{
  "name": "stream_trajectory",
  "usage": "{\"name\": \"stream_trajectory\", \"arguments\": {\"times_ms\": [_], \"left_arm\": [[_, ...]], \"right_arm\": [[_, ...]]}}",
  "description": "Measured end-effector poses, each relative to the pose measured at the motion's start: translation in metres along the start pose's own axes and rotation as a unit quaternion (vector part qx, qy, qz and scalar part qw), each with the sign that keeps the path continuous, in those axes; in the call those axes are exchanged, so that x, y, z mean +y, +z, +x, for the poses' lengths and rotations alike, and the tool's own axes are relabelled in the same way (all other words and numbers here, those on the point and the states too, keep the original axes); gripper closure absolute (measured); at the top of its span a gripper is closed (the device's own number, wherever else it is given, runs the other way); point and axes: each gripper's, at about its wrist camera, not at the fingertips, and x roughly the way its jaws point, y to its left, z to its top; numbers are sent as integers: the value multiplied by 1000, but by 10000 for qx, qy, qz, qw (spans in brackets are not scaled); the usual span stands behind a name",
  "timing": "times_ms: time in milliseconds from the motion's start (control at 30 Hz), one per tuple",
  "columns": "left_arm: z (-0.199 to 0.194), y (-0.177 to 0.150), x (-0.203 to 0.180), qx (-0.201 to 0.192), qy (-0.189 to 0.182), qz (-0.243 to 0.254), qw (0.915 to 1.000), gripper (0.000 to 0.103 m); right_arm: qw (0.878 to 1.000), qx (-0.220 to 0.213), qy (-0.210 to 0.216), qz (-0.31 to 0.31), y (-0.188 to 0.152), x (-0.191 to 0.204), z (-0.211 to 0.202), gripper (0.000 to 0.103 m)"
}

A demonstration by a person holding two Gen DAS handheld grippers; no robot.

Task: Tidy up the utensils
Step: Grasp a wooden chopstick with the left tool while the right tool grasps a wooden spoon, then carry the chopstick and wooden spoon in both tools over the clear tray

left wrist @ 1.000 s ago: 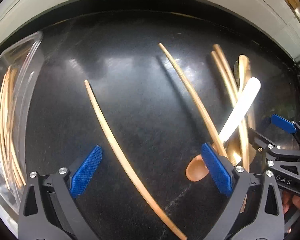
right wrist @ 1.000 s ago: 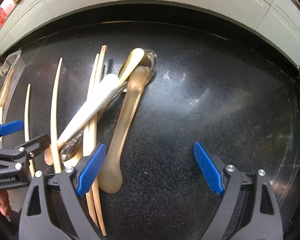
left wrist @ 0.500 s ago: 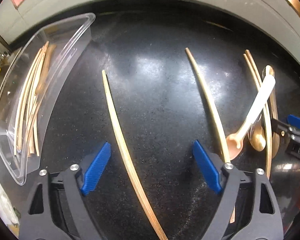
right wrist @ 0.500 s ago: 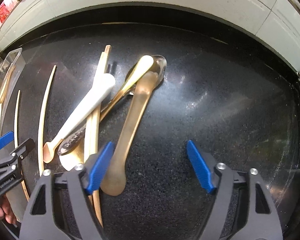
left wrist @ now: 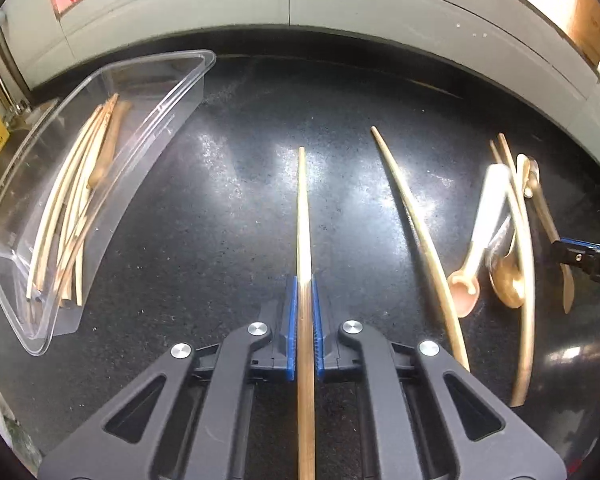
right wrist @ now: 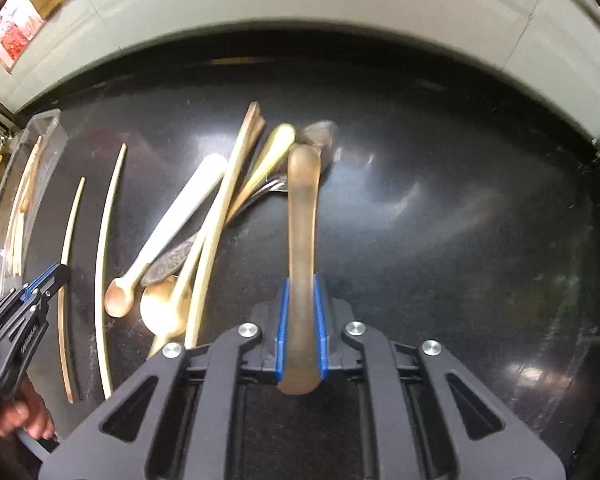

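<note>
Over black counter (left wrist: 220,200), chopstick (left wrist: 304,216) clamped between left blue fingers (left wrist: 291,320).

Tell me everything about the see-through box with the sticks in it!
The clear plastic container is long, shallow and open-topped, with rounded corners. It looks like thin, glossy plastic. It sits flat on the black countertop, left of the loose utensils. Several pale wooden chopsticks lie lengthwise inside it. Neither gripper touches it.

Overhead light throws white glare patches on the glossy black countertop (left wrist: 236,184). Fisheye distortion bends the edges, corners vignette dark, and motion blur softens the spoon pile (right wrist: 220,208) in the right wrist view.
</note>
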Motion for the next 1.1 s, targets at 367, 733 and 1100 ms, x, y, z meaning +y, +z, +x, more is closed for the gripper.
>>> {"name": "stream_trajectory", "arguments": {"times_ms": [367,733,1100], "left_arm": [[-74,35,-13,-563,-417,137,9974,97],[-143,70,-2,-680,-492,271,9961,97],[-177,51,3,-838,-553,604,9931,97]], "right_arm": [[9974,-651,23,306,-12,-16,-75,91],[9906,-1300,190,371,-47,11,-172,91],[9876,-1512,198,377,-87,45,-206,91]]}}
